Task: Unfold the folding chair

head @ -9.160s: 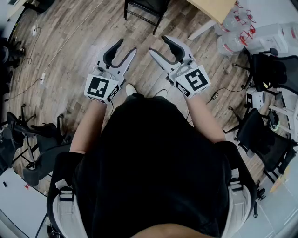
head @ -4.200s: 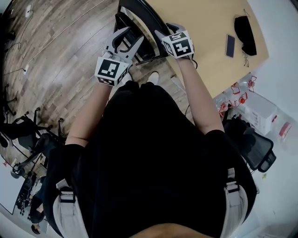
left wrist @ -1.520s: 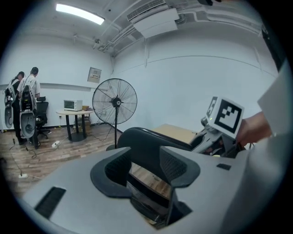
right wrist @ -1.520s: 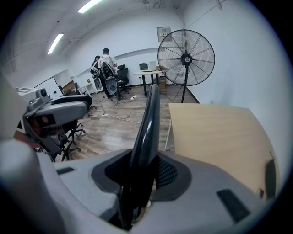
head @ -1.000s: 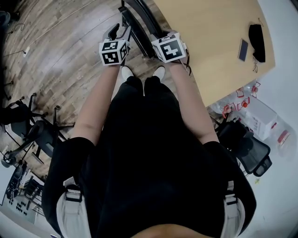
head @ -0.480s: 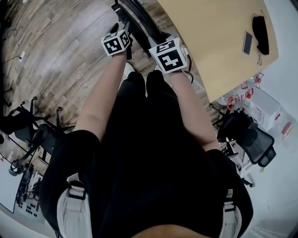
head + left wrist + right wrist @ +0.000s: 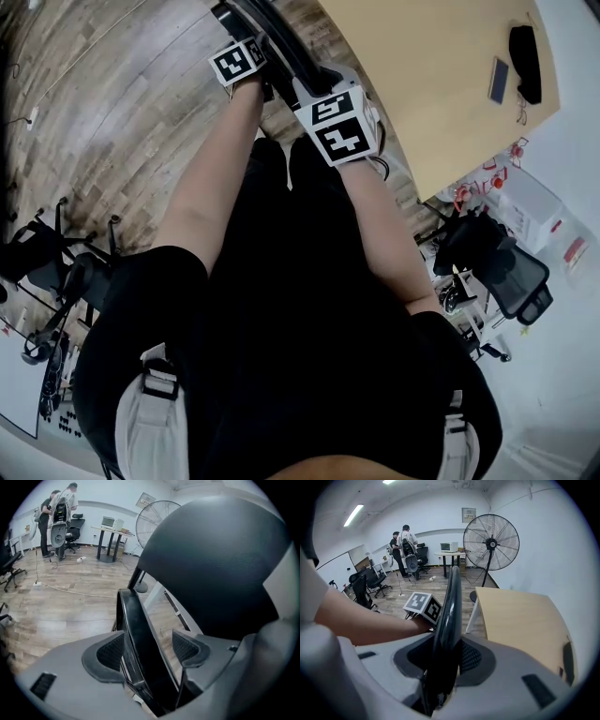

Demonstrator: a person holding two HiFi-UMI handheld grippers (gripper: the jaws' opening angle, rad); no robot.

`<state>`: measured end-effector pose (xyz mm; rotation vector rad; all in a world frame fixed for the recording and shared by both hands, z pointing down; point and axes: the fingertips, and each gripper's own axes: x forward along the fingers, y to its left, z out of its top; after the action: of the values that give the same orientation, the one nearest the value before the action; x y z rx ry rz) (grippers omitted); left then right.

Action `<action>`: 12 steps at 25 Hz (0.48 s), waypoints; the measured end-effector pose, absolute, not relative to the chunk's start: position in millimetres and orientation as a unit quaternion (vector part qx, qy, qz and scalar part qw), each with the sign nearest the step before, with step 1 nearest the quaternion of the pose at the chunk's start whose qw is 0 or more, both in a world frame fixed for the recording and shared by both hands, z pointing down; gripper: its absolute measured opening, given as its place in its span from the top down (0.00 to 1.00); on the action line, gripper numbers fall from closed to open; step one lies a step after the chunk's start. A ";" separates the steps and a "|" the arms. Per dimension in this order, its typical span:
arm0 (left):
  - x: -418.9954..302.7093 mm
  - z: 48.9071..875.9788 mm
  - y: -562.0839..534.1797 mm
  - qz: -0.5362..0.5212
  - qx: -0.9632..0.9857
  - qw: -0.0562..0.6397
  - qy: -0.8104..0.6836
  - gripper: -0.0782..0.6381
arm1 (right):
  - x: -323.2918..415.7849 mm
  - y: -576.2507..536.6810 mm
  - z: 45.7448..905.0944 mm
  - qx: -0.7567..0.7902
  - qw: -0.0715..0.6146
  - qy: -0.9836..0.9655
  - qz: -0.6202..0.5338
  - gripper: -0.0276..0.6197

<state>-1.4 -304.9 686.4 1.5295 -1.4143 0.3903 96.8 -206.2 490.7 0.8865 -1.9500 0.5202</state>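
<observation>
The black folding chair (image 7: 281,42) stands folded beside the wooden table, at the top of the head view. My left gripper (image 7: 149,649) is open and straddles a thin black panel of the chair (image 7: 136,634). Its jaws have just been opening, and a gap shows between the panel and the right pad (image 7: 187,646). The left gripper's marker cube (image 7: 236,64) sits low beside the chair. My right gripper (image 7: 445,660) is shut on the chair's upper black edge (image 7: 449,606), and its cube (image 7: 337,127) is nearer to me.
The wooden table (image 7: 422,84) stands close on the chair's right, with a phone (image 7: 498,81) and a black pouch (image 7: 525,52) on it. Office chairs (image 7: 497,272) stand to my right. Farther back are a standing fan (image 7: 491,543) and two people (image 7: 404,543).
My left gripper has gone down along the chair, away from me, and its jaws have spread wider. The right gripper has kept its hold on the chair's edge.
</observation>
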 end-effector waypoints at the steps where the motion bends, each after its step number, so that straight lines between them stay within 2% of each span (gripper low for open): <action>1: 0.9 689.3 -306.4 0.165 0.627 0.490 -0.583 0.45 | 97.8 -206.4 490.9 0.359 0.452 -0.789 0.211 0.77; 6: 6.8 700.7 -307.5 0.186 0.607 0.504 -0.586 0.45 | 98.4 -206.6 491.3 0.360 0.453 -0.787 0.212 0.77; 12: 26.9 737.3 -295.5 0.207 0.577 0.558 -0.559 0.46 | 94.8 -205.1 492.0 0.357 0.453 -0.789 0.212 0.77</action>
<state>26.9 -295.5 737.3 1.3608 -1.3195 0.4891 94.8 -205.1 492.0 0.8814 -1.9488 0.5233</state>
